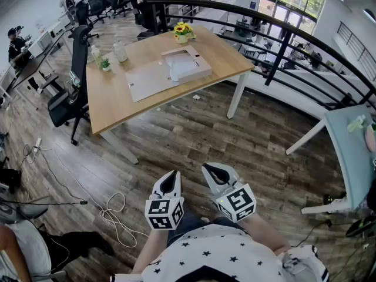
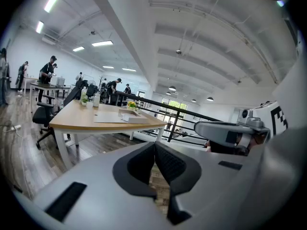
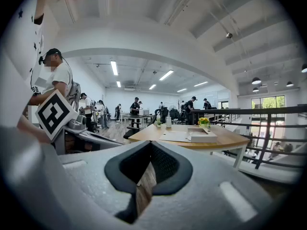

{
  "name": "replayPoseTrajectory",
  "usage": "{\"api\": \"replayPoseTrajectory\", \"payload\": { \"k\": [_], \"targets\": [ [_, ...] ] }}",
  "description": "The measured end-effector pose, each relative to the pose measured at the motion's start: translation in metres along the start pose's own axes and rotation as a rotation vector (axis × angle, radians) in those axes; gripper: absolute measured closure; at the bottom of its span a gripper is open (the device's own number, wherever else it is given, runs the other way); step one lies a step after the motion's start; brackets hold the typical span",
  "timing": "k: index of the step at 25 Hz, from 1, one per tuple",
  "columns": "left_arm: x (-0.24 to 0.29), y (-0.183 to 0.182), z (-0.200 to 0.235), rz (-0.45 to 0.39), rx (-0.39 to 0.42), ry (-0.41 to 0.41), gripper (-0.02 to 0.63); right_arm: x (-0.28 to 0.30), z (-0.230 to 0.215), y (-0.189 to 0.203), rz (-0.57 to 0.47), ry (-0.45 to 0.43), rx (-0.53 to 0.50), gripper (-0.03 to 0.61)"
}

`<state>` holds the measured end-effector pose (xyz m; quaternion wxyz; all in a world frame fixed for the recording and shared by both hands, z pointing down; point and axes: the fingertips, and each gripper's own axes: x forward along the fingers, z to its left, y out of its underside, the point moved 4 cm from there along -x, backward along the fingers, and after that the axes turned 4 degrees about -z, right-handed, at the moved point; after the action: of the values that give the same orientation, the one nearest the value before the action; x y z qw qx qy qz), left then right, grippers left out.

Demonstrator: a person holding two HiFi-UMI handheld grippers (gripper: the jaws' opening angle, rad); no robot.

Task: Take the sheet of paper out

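- Grippers are held low and close to the body, the left gripper point(image 1: 172, 178) and right gripper point(image 1: 210, 172) side by side over the wooden floor point(image 1: 194, 134), since nothing is within reach
- Both pairs of jaws are pressed together with nothing between them, no grasp being called for at this range
- The sheet of paper point(image 1: 179, 67) appears to lie inside the shallow box point(image 1: 201, 74) on the table point(image 1: 111, 101), well apart from both tools
- A flat grey board point(image 1: 147, 82), judged to be the lid, lies just beside the box, leaving the paper exposed
- An approach to the table is judged the step in hand

Yellow flowers point(image 1: 183, 30) on desk point(image 1: 111, 107) — black chair point(image 1: 77, 63) beside; white cable point(image 1: 114, 207), probably, on floor point(image 1: 188, 134).
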<state>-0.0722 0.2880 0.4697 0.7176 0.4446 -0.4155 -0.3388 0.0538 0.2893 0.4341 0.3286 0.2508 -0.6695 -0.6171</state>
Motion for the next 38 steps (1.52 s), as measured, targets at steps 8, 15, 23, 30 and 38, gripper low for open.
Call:
{"api": "replayPoseTrajectory", "payload": {
  "k": [8, 15, 23, 30, 38],
  "targets": [
    [-0.028, -0.007, -0.002, -0.052, 0.012, -0.072, 0.611, -0.031, 0.007, -0.004, -0.035, 0.001, -0.009, 0.572],
    [-0.037, -0.007, -0.012, -0.068, 0.006, -0.077, 0.611, -0.045, 0.015, -0.005, -0.039, -0.020, -0.021, 0.572],
    [-0.041, -0.008, -0.026, -0.088, 0.008, -0.077, 0.609, -0.060, 0.013, 0.001, -0.058, -0.024, 0.048, 0.572],
    [-0.037, -0.005, -0.030, -0.085, 0.016, -0.078, 0.607, -0.055, 0.006, 0.007, -0.031, -0.034, 0.055, 0.572],
    [-0.017, -0.015, -0.022, -0.080, 0.020, -0.071, 0.545, -0.034, -0.005, 0.011, 0.006, -0.066, 0.063, 0.544]
  ]
}}
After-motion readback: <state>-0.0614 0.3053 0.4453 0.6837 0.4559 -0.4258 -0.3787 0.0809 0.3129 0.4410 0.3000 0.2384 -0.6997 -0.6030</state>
